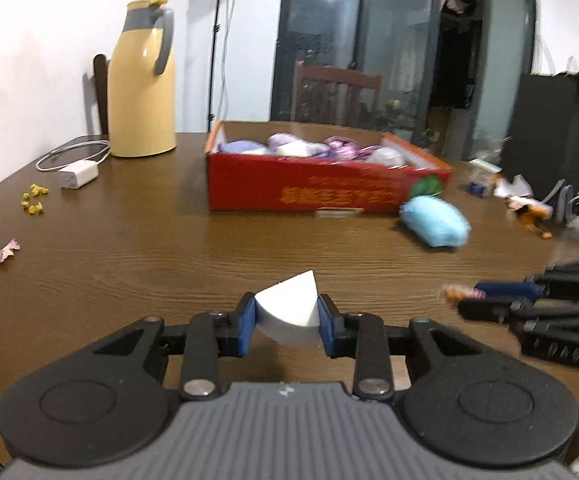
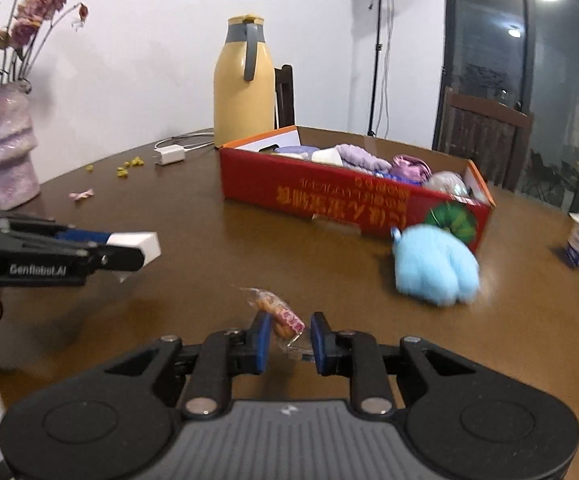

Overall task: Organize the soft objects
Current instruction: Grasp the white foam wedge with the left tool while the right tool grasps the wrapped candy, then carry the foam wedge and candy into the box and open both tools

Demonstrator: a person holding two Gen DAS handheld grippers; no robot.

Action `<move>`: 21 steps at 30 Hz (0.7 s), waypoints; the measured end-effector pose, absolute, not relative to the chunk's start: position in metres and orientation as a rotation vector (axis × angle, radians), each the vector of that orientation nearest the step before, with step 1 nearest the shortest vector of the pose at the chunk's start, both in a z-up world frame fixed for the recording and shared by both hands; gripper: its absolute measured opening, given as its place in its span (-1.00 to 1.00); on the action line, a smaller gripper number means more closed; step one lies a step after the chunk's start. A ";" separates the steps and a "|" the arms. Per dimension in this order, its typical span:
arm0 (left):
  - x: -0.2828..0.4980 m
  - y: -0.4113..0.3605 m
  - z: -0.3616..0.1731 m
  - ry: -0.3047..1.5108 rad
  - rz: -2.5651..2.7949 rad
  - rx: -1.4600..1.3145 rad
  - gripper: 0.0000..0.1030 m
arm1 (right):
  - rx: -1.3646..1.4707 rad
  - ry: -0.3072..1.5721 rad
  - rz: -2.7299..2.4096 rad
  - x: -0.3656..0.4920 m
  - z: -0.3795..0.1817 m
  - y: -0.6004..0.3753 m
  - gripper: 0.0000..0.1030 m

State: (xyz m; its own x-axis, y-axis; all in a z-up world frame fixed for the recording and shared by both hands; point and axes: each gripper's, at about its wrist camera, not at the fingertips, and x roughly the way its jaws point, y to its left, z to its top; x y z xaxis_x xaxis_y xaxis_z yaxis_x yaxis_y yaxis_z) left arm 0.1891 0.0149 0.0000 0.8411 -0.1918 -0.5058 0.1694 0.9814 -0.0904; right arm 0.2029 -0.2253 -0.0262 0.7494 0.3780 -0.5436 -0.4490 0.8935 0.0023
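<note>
Lower centre of the left wrist view, the left gripper clamps a white foam wedge above bare brown table. Mid-frame sits the red box of soft things; a blue plush lies just beside its right corner. The right gripper pinches what looks like a wrapped snack.

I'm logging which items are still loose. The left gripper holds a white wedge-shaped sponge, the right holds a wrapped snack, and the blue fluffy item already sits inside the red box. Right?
Not quite. The blue fluffy item is not in the red box; it lies on the table just outside the box's front corner, as the right wrist view shows. The rest stands: the left gripper holds the white wedge-shaped sponge, and the right gripper holds the wrapped snack.
</note>
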 end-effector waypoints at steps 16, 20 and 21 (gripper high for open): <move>0.187 -0.012 0.045 0.429 -0.325 -0.072 -0.36 | -0.125 0.460 0.413 0.189 0.006 -0.240 -0.59; 0.246 -0.023 0.064 0.391 -0.350 -0.063 -0.36 | -0.136 0.417 0.423 0.232 0.023 -0.238 -0.59; 0.266 -0.027 0.068 0.393 -0.356 -0.065 -0.36 | -0.129 0.409 0.428 0.248 0.027 -0.238 -0.59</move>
State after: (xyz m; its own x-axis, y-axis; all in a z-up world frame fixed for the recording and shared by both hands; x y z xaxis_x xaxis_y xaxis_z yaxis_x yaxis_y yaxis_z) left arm 0.2658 -0.0266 0.0680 0.8626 -0.3518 -0.3635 0.3268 0.9360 -0.1305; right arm 0.2481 -0.2383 0.0272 0.8300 0.3765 -0.4114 -0.4276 0.9032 -0.0361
